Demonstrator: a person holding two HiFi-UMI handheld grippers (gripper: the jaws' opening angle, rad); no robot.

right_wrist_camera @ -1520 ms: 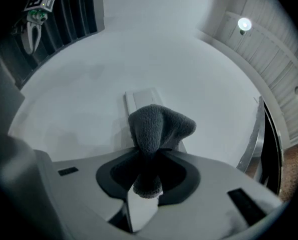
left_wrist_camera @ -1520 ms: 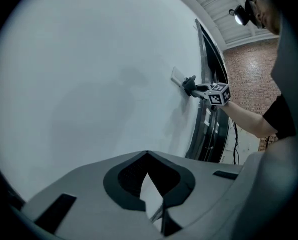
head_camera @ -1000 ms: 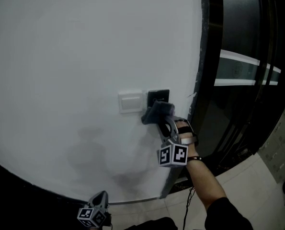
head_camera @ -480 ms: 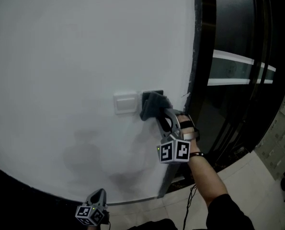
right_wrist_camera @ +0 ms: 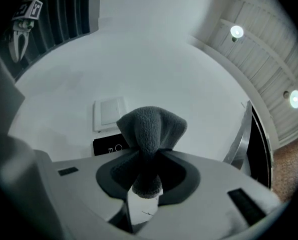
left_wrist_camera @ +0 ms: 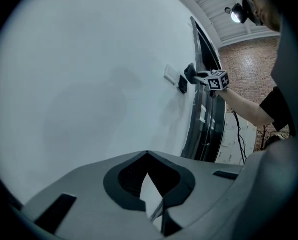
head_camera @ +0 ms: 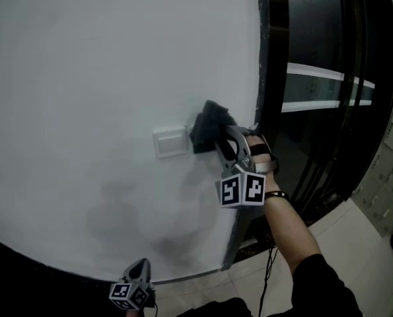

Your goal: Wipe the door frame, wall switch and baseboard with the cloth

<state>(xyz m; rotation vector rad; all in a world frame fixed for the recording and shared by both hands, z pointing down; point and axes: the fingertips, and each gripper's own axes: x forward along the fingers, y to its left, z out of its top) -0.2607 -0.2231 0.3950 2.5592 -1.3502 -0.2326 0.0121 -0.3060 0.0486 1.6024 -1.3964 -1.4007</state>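
The right gripper (right_wrist_camera: 146, 166) pinches a dark grey cloth (head_camera: 208, 125) and holds it against the white wall (head_camera: 97, 71), over a black panel (right_wrist_camera: 105, 145) just beside the white wall switch (head_camera: 170, 141) and near the dark door frame (head_camera: 273, 78). The left gripper (head_camera: 135, 277) hangs low by the bottom of the wall, with its jaws pressed together and nothing between them.

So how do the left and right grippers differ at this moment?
The right gripper is shut on the grey cloth. The left gripper is shut too, but with nothing between its jaws. The right gripper is raised and holds the cloth at the wall by the white switch, while the left gripper hangs low, away from the work. Both carry a marker cube and face the same white wall.
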